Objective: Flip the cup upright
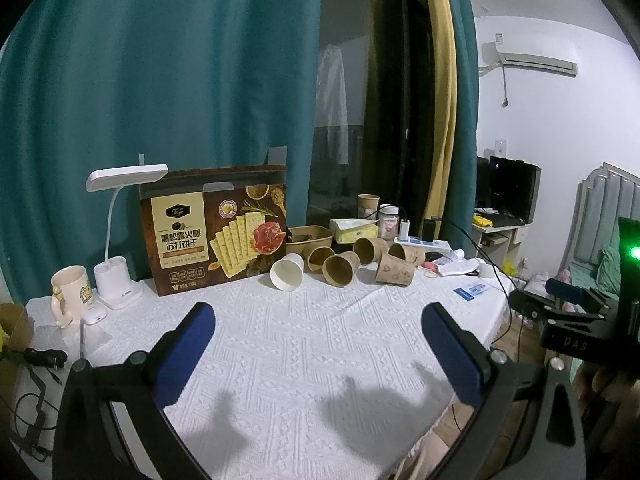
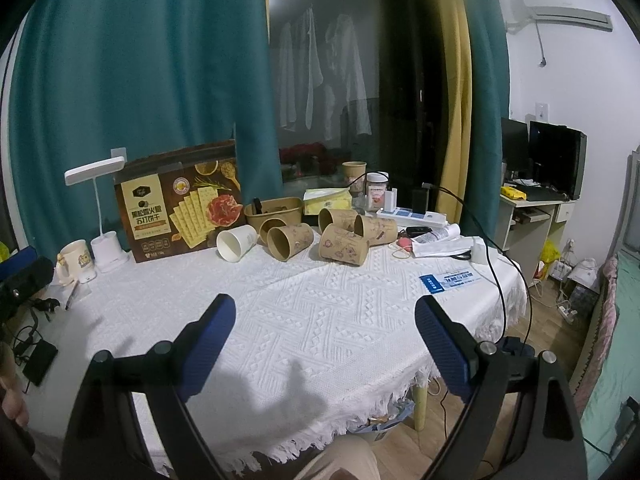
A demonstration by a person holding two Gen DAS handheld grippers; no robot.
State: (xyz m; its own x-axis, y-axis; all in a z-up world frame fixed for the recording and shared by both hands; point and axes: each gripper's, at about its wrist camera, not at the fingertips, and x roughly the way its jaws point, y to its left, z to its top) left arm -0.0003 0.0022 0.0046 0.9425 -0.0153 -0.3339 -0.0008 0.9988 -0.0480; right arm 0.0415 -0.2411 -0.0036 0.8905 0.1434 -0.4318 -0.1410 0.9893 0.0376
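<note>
Several paper cups lie on their sides at the far middle of the table: a white cup with its mouth toward me, and brown printed cups beside it. One brown cup lies nearest on the right. My left gripper is open and empty, low over the white tablecloth, well short of the cups. My right gripper is open and empty, also short of the cups. The right gripper's body shows at the right edge of the left wrist view.
A cracker box, a white desk lamp and a mug stand at the back left. A brown tray, tissue box, jar, power strip and cables lie behind the cups. The table edge is at the right.
</note>
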